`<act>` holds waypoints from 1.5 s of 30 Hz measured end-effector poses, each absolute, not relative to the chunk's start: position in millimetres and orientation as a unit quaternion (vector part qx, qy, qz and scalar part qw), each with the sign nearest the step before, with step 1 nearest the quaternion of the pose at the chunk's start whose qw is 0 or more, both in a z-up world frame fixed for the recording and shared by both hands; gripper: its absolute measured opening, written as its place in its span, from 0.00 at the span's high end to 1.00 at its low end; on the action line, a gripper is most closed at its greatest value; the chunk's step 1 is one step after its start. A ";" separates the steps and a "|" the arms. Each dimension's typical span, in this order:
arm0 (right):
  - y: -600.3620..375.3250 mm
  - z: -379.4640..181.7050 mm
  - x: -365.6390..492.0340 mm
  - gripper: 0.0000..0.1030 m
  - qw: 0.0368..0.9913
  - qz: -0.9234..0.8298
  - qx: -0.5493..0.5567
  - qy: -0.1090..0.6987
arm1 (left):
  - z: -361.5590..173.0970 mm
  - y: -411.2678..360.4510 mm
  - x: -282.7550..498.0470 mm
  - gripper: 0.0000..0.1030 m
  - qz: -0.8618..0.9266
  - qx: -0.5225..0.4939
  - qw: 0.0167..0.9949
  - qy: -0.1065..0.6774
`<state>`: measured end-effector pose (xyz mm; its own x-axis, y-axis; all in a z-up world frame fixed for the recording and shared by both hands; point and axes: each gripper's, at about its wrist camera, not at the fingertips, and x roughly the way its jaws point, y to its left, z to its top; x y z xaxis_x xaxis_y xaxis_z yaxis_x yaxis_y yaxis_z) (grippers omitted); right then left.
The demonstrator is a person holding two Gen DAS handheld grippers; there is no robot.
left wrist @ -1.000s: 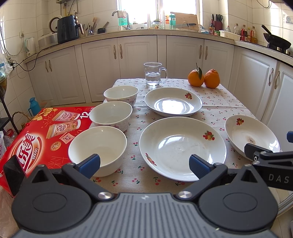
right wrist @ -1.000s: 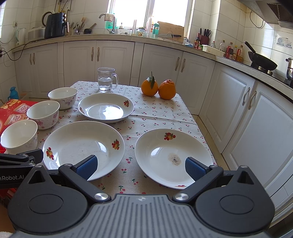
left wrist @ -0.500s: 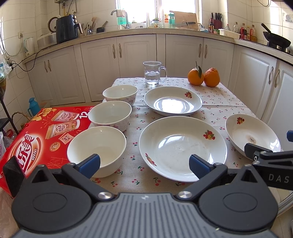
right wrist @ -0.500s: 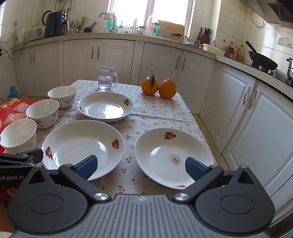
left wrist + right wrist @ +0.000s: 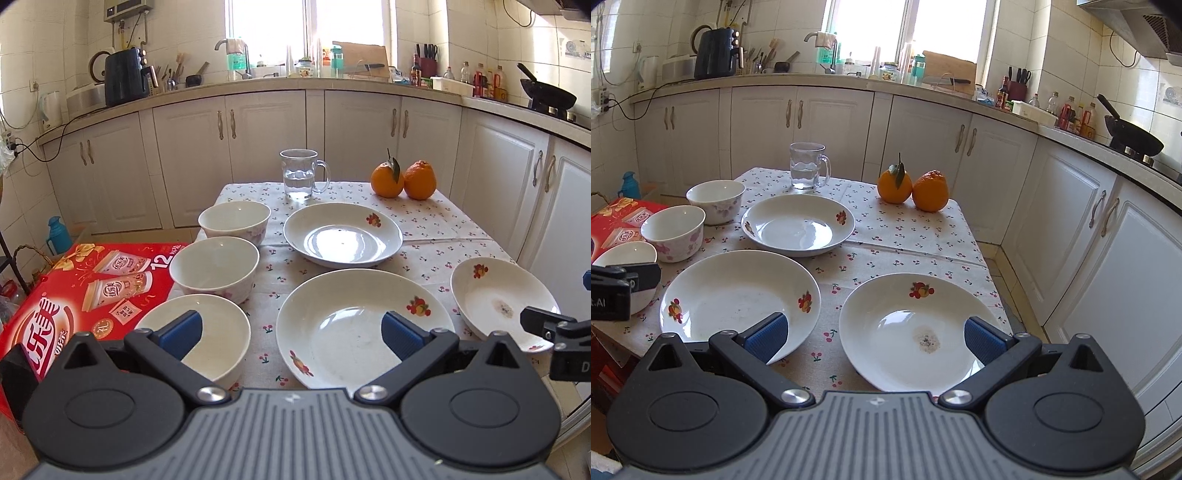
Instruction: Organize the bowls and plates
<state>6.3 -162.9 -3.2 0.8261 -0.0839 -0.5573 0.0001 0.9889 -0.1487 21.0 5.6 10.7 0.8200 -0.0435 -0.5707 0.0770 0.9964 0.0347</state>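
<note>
Left wrist view: the left hand-held gripper hangs wide open and empty above the desk's near edge. Relative to the large plate under it, three bowls line up to the left, and a second plate sits behind.

Right wrist view: the right hand-held gripper is open, empty, above the stained plate, just right of the large plate.

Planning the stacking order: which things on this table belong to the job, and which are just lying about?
Job: three plates; three bowls.
Lying about: glass mug, two oranges, red box.
</note>
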 end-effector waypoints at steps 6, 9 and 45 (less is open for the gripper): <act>-192.5 -11.4 5.0 0.00 0.950 -0.006 -0.079 0.302 | 9.3 3.3 36.2 0.01 -0.037 0.035 0.952 0.301; -207.6 -22.7 4.4 0.00 0.946 -0.007 -0.075 0.316 | 9.0 0.1 41.9 0.01 -0.050 0.037 0.952 0.301; -264.0 -99.0 48.1 0.00 0.919 0.055 -0.020 0.390 | 0.6 -109.4 126.1 0.01 -0.256 0.147 0.899 0.323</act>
